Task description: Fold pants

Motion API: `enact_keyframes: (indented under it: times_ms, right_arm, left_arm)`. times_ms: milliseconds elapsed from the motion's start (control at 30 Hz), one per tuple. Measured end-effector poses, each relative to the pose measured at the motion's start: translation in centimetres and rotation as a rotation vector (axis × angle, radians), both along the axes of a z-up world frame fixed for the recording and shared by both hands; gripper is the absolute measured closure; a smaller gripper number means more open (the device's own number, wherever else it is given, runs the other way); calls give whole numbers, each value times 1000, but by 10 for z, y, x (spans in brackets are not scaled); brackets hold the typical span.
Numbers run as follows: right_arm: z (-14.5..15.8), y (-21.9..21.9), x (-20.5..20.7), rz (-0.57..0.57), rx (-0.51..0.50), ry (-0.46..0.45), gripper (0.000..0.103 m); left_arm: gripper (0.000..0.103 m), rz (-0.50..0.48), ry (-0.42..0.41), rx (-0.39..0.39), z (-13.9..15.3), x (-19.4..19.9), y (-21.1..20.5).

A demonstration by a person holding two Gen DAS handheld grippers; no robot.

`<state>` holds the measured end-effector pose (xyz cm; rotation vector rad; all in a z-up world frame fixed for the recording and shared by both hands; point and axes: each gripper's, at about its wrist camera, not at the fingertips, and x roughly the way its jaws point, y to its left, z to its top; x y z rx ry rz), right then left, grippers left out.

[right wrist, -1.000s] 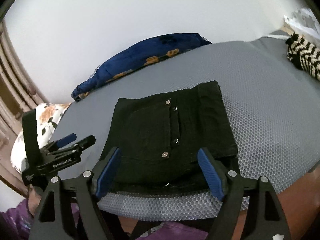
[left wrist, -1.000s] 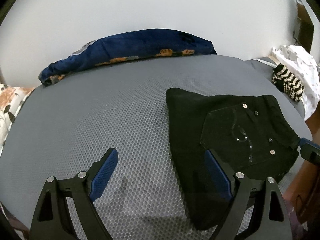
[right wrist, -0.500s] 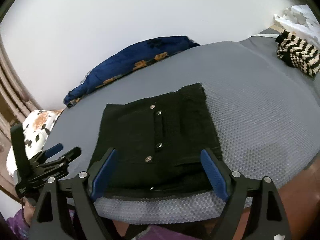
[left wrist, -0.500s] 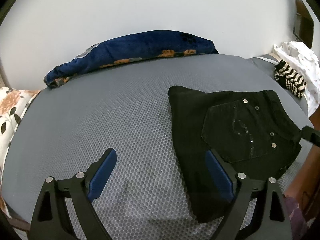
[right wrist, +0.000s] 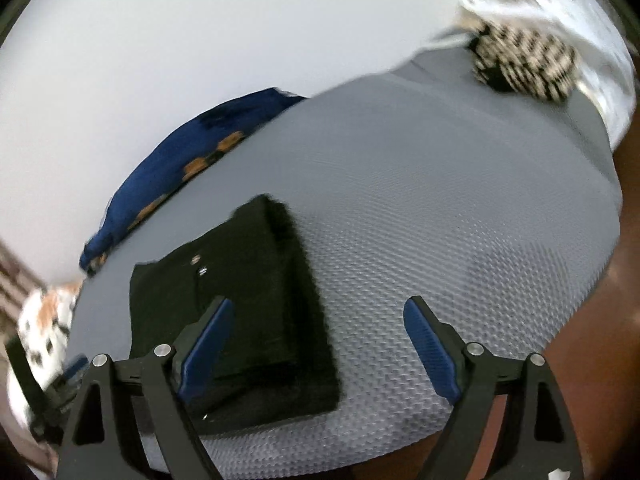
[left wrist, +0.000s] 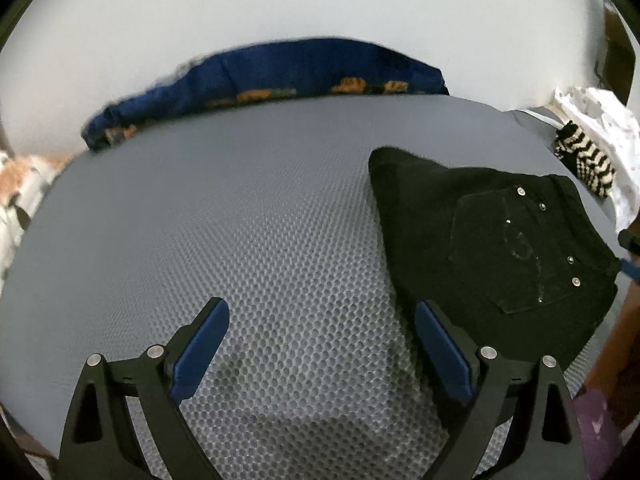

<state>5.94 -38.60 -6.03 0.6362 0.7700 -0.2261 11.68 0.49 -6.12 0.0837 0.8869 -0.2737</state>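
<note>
The black pants lie folded into a compact, squarish bundle on the grey honeycomb mat, close to its near edge and toward its right-hand side, back pocket and metal rivets facing up. The left gripper hangs above bare mat just beside the bundle's left edge, jaws spread wide and holding nothing; the right gripper sits over the bundle's right edge, jaws likewise spread and empty. The cloth looks like thick denim: fairly heavy, soft enough to bend but stiff enough to keep a crease, and not slippery on the textured mat. Stacked layers show along the side, so a pinch should probably take the whole thickness at a corner or folded edge, not just the top layer, or the bundle may peel open. The fold looks close to finished.
</note>
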Motion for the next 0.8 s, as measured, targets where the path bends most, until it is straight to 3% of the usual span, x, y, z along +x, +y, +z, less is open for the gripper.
enact_keyframes:
  times_ms: [167, 267, 567, 800]
  right_arm:
    - [-24, -29, -4, -65, 205, 8, 15]
    - [-32, -35, -5, -84, 264, 6, 15]
    - [-34, -24, 3, -19, 268, 5, 10]
    - [-35, -12, 12, 60, 268, 5, 7]
  left_arm:
    - [9, -39, 103, -125, -12, 10, 13]
    - [9, -54, 143, -194, -16, 13, 18]
    - [9, -23, 198, -284, -24, 18, 32]
    - [9, -78, 204, -259, -26, 16, 17]
